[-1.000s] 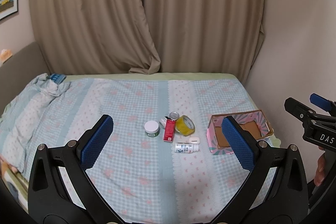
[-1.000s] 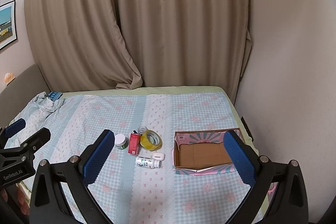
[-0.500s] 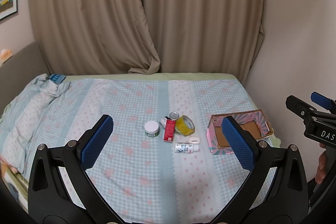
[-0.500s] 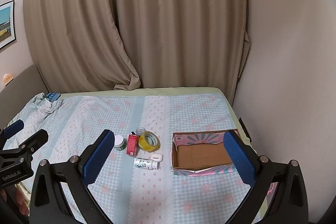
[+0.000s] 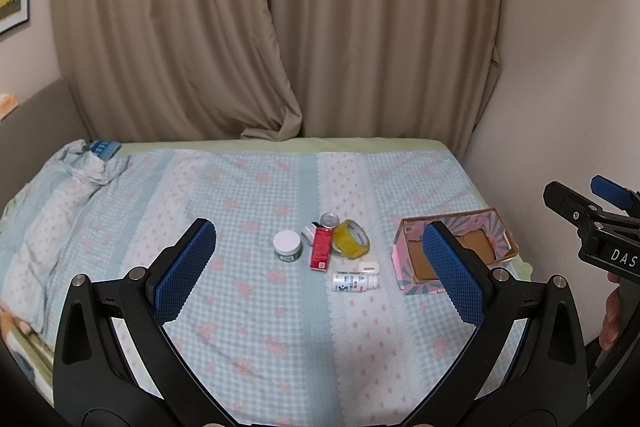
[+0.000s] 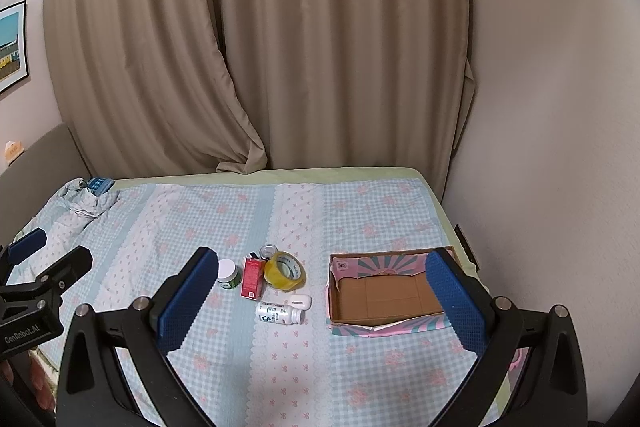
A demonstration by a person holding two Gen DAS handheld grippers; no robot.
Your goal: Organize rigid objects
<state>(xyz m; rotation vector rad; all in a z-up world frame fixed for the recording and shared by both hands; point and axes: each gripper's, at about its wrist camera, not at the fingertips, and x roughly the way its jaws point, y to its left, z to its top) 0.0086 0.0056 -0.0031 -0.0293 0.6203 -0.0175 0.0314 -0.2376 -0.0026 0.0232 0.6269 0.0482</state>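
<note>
Both the left claw (image 5: 316,273) and right claw (image 6: 320,301) hover released above the bedspread (image 6: 360,219), beige curtains (image 6: 280,47) behind.

1. Bedspread (image 6: 360,211): pale blue-and-white gingham, pink flower print, white lace-edged strip with pink bows.
2. Curtains (image 6: 320,47): plain beige.
3. Box (image 6: 352,327): pink outside with teal sunburst rays; bare brown cardboard inside.
4. Tape roll (image 6: 285,270): translucent yellow.
5. Carton (image 6: 252,279): red.
6. Jar (image 6: 228,273): white lid, green body.
7. Bottle (image 6: 280,312): white, dark label print.
8. Small case (image 6: 300,300): white.
9. Left gripper (image 5: 316,273) and right gripper (image 6: 320,303): black frames, blue textured pads.
</note>
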